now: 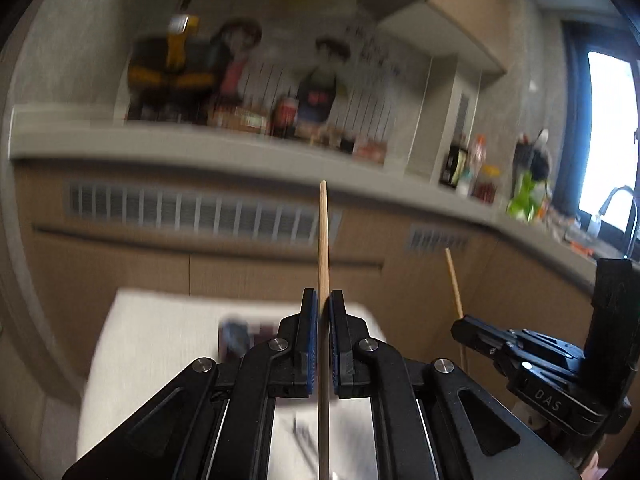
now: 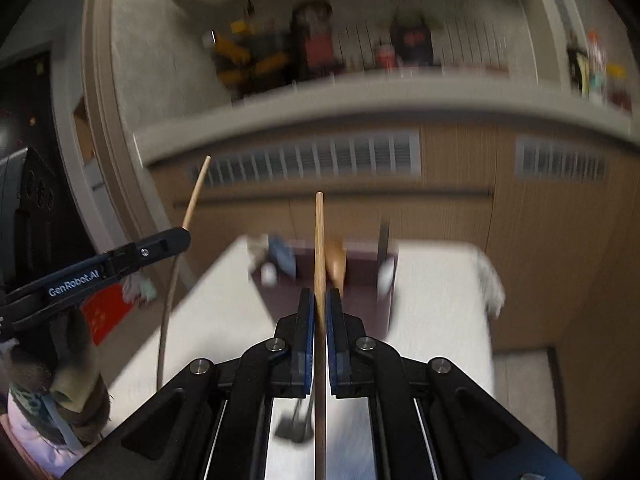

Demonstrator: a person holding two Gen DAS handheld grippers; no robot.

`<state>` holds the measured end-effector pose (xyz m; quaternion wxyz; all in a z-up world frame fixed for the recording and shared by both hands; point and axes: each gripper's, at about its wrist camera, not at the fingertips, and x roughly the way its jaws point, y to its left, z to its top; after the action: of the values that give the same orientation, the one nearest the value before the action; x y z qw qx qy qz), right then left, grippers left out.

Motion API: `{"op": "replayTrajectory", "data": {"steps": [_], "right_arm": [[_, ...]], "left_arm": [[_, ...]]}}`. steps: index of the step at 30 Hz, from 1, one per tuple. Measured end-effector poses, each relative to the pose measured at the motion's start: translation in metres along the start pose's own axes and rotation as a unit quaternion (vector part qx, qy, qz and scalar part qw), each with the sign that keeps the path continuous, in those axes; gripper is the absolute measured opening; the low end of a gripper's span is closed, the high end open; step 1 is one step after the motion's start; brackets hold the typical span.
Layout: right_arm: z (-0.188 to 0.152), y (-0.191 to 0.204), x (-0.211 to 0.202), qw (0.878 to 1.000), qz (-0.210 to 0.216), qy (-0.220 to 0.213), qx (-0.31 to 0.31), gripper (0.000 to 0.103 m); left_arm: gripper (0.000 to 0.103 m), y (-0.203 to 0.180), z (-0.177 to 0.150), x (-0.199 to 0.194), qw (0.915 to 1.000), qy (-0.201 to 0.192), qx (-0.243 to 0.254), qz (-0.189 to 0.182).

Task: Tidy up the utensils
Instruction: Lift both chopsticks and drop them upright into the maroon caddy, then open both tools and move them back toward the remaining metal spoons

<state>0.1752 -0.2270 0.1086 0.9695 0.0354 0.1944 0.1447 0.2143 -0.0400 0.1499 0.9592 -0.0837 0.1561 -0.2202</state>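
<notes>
My left gripper [image 1: 323,300] is shut on a wooden chopstick [image 1: 323,240] that points forward past the fingertips. My right gripper [image 2: 319,300] is shut on a second wooden chopstick [image 2: 319,232]. Each gripper shows in the other's view: the right gripper [image 1: 464,326] with its chopstick [image 1: 454,280] at the lower right of the left wrist view, the left gripper [image 2: 182,236] with its chopstick [image 2: 196,192] at the left of the right wrist view. Both are held above a white table [image 2: 432,280]. A dark tray [image 2: 360,276] with blurred utensils, among them a wooden spoon [image 2: 335,264], lies on it.
Wooden cabinets [image 2: 440,216] with vent grilles stand behind the table under a grey counter [image 1: 200,152] crowded with bottles and figurines. A sink faucet [image 1: 620,208] and a window are at the far right. A dark utensil [image 2: 294,424] lies on the table under the right gripper.
</notes>
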Motion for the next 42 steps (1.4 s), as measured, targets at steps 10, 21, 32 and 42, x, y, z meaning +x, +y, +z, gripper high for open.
{"op": "replayTrajectory", "data": {"steps": [10, 21, 32, 42], "right_arm": [[0.078, -0.014, 0.046, 0.991, -0.028, -0.131, 0.004, 0.006], [0.058, -0.033, 0.130, 0.997, -0.041, -0.071, 0.014, 0.006], [0.008, -0.037, 0.180, 0.999, -0.035, 0.031, -0.001, 0.006], [-0.032, -0.039, 0.163, 0.995, -0.057, 0.082, -0.017, 0.047]], "left_arm": [[0.006, 0.033, 0.036, 0.075, 0.9975, -0.065, -0.022, 0.017], [0.006, 0.061, 0.007, 0.146, 0.9990, -0.015, -0.034, 0.027], [0.017, 0.073, -0.055, 0.188, 0.9975, 0.056, -0.039, 0.017], [0.057, 0.074, -0.065, 0.140, 0.9936, 0.080, -0.039, 0.070]]}}
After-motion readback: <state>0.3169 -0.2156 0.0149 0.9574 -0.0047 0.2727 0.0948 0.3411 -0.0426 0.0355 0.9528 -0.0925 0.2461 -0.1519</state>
